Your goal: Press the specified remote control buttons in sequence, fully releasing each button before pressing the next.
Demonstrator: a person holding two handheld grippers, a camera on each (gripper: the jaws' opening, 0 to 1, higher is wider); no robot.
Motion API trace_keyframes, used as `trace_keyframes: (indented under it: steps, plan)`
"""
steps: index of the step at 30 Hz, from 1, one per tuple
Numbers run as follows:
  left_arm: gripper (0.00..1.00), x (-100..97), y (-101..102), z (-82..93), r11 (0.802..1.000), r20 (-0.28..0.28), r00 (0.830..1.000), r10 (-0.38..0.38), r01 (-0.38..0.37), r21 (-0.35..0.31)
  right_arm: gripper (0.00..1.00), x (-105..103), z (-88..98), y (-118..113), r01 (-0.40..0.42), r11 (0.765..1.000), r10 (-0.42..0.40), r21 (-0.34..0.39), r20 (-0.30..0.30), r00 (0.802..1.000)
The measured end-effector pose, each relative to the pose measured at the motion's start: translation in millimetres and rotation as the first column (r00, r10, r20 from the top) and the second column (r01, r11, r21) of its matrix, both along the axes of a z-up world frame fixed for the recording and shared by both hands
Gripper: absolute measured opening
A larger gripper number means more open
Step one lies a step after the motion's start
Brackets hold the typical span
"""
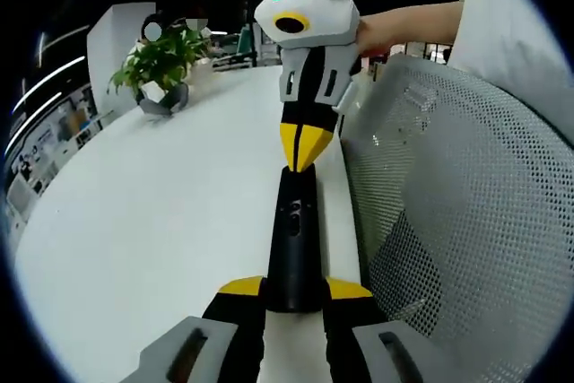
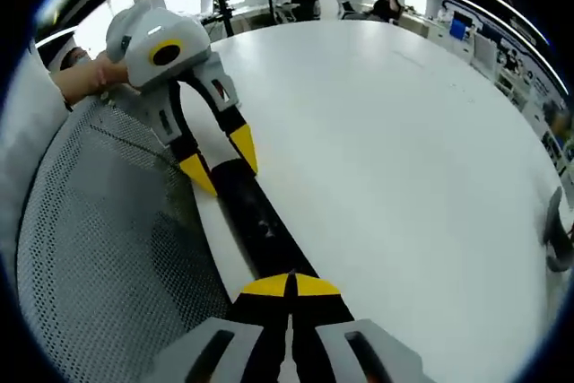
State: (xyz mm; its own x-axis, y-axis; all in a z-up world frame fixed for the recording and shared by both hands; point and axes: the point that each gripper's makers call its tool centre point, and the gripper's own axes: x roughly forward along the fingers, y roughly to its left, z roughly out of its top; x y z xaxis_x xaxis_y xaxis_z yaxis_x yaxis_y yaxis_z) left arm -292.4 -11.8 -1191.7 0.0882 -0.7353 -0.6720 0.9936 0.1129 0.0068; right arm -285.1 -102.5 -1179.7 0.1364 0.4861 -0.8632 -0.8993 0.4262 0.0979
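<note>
White surface (image 1: 161,221) is seen carrying one black remote (image 1: 295,239), laid along its edge beside a grey mesh chair back (image 1: 466,213). Left gripper (image 1: 296,291) is clamped on the remote's near end, jaws part open around it. Right gripper (image 2: 289,286) has its jaws closed together, tips resting on the remote's other end. No writing can be read. Wide open surface lies beyond; one potted plant (image 1: 163,65) stands well apart.

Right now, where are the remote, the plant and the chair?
remote (image 1: 293,239), left gripper view, middle of its black body
plant (image 1: 161,56), left gripper view, its green leaves
chair (image 2: 108,230), right gripper view, mesh back
</note>
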Motion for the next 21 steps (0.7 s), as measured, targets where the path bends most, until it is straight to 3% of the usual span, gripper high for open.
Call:
trace_keyframes:
  steps: [4,10,15,21]
  plan:
    - [0.24,-1.3,-1,1.2,1.000,-0.003,1.000,0.002,-0.002,0.006,0.00,1,-1.3,-10,-0.021,0.998,0.022,-0.058,0.020,1.000]
    - [0.25,-2.4,-3,0.8,1.000,-0.026,1.000,0.018,-0.018,0.025,0.00,-4,-2.3,-17,-0.022,0.998,0.022,-0.056,0.007,1.000]
    - [0.25,-8.8,-7,1.8,0.999,-0.011,1.000,-0.024,0.024,0.032,0.00,-4,-2.6,-16,-0.035,0.997,0.037,-0.066,0.016,0.999]
    - [0.24,-7.5,-7,0.4,0.999,-0.016,1.000,-0.020,0.020,0.026,0.00,-2,-2.6,-14,-0.060,0.995,0.062,-0.074,0.025,0.998]
